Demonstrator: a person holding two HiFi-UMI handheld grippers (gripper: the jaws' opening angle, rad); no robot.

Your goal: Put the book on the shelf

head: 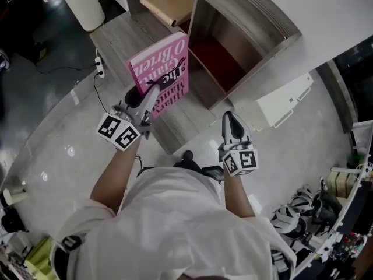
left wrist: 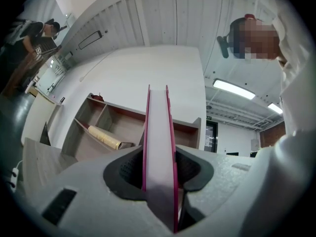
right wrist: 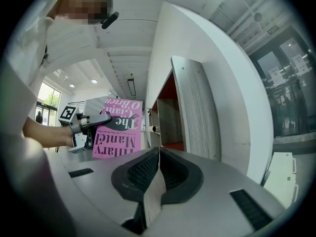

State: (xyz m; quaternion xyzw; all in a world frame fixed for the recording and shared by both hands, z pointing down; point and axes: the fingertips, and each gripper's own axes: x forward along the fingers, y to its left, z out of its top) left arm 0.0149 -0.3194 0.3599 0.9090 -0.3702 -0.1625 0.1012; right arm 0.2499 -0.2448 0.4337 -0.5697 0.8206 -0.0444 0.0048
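Observation:
A pink book (head: 160, 69) with white cover lettering stands upright in front of the wooden shelf (head: 256, 22). My left gripper (head: 148, 95) is shut on its lower edge. In the left gripper view the book's page edge (left wrist: 158, 132) rises between the pads, with the shelf (left wrist: 123, 127) behind it. To the right my right gripper (head: 232, 121) is shut with nothing in it, pointing at the shelf's right end. The right gripper view shows its pads (right wrist: 148, 169) pressed together, the book (right wrist: 118, 127) at left and the shelf's side wall (right wrist: 195, 112) ahead. A red-floored compartment (head: 218, 60) lies beyond the book.
A tan roll (head: 166, 4) lies in the shelf's left compartment. A white bin (head: 84, 2) and a power strip with its cable (head: 99, 69) are on the floor at left. A white panel (head: 282, 101) sits right of the shelf. Helmets (head: 297, 206) lie at lower right.

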